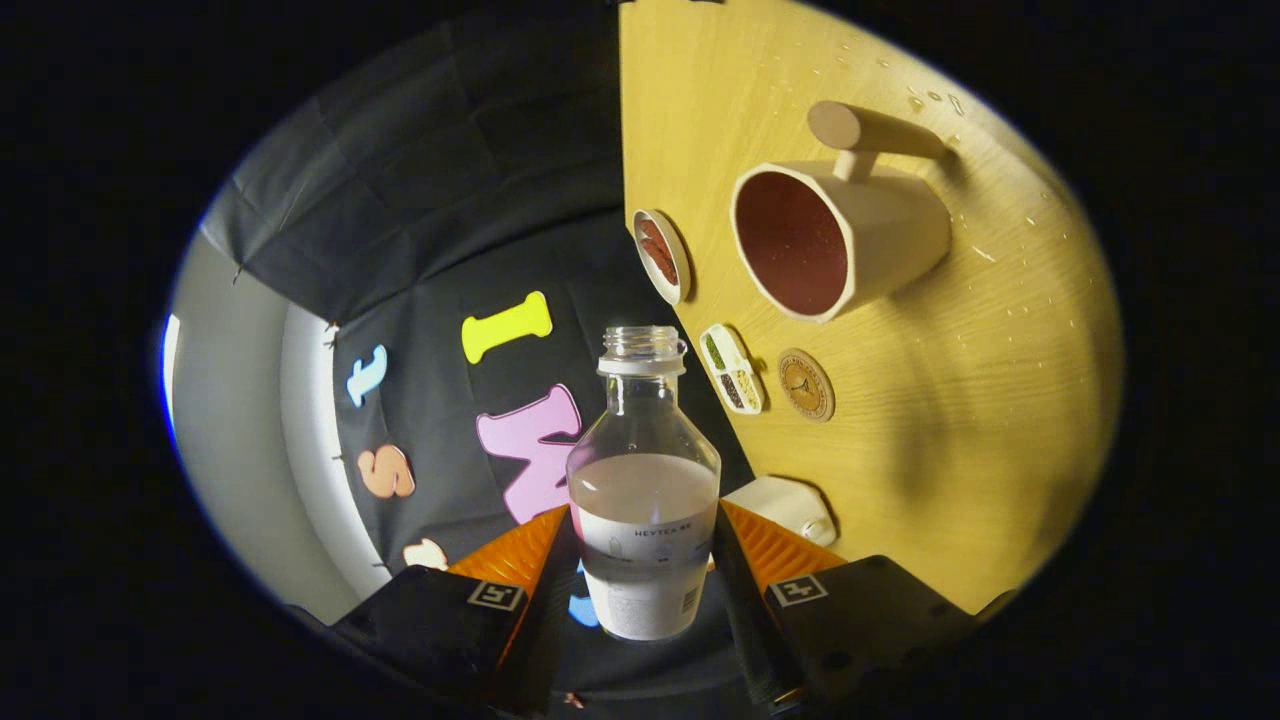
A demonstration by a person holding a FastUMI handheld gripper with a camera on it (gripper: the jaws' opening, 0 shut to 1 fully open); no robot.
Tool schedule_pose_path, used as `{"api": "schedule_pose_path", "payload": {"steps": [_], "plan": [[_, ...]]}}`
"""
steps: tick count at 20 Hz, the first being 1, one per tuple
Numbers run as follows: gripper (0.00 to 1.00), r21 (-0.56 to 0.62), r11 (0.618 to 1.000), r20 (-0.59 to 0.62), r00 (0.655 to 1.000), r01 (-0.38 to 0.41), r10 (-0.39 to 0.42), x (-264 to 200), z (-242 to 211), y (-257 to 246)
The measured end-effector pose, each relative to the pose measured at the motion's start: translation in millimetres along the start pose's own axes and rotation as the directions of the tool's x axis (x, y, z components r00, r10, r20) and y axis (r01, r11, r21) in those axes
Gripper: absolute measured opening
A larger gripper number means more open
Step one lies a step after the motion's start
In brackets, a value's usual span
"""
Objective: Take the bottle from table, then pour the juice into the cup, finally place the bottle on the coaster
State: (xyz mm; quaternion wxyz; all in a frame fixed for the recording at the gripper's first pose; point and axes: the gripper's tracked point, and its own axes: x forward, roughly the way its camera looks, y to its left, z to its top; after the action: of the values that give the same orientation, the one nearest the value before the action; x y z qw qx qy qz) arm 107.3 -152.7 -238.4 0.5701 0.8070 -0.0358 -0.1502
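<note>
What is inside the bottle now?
The bottle, held uncapped in the gripper, holds pale juice about halfway up. The label hides the lower part, so its bottom cannot be seen.

My tabletop point(1000, 420): wood, water drops | cup point(840, 235) | round dish point(662, 256) | divided dish point(733, 368) | coaster point(806, 384) | white object point(790, 505) by my tongs

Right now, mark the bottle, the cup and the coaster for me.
bottle point(645, 470): gripper view, clear shoulder, held between the claw's fingers.
cup point(880, 235): gripper view, outer wall beside the rim.
coaster point(806, 384): gripper view, centre of the round face.
</note>
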Motion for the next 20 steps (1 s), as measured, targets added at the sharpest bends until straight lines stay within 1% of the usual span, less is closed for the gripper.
{"api": "schedule_pose_path", "payload": {"steps": [1, 3, 5, 6, 7, 8, 10, 12, 15, 17, 20], "plan": [[0.73, -0.074, 0.997, 0.016, 1.0, 0.01, -0.008, 0, 2, -6], [0.74, -0.2, 0.979, 0.06, 0.998, 0.03, -0.018, 0, 12, -15], [0.73, -0.316, 0.948, 0.086, 0.996, 0.048, -0.022, 1, 17, -19], [0.73, -0.378, 0.924, 0.092, 0.995, 0.058, -0.025, 2, 18, -20], [0.74, -0.445, 0.893, 0.101, 0.994, 0.072, -0.03, 3, 19, -22], [0.74, -0.514, 0.853, 0.116, 0.993, 0.089, -0.034, 4, 20, -23], [0.74, -0.642, 0.759, 0.142, 0.99, 0.11, -0.023, 4, 24, -19], [0.74, -0.749, 0.65, 0.164, 0.986, 0.127, -0.004, 4, 21, -7], [0.74, -0.861, 0.482, 0.205, 0.978, 0.162, 0.038, 11, 16, 10], [0.74, -0.912, 0.36, 0.239, 0.968, 0.196, 0.077, 15, 16, 22], [0.74, -0.958, 0.155, 0.263, 0.954, 0.24, 0.145, 25, 9, 40]]}}
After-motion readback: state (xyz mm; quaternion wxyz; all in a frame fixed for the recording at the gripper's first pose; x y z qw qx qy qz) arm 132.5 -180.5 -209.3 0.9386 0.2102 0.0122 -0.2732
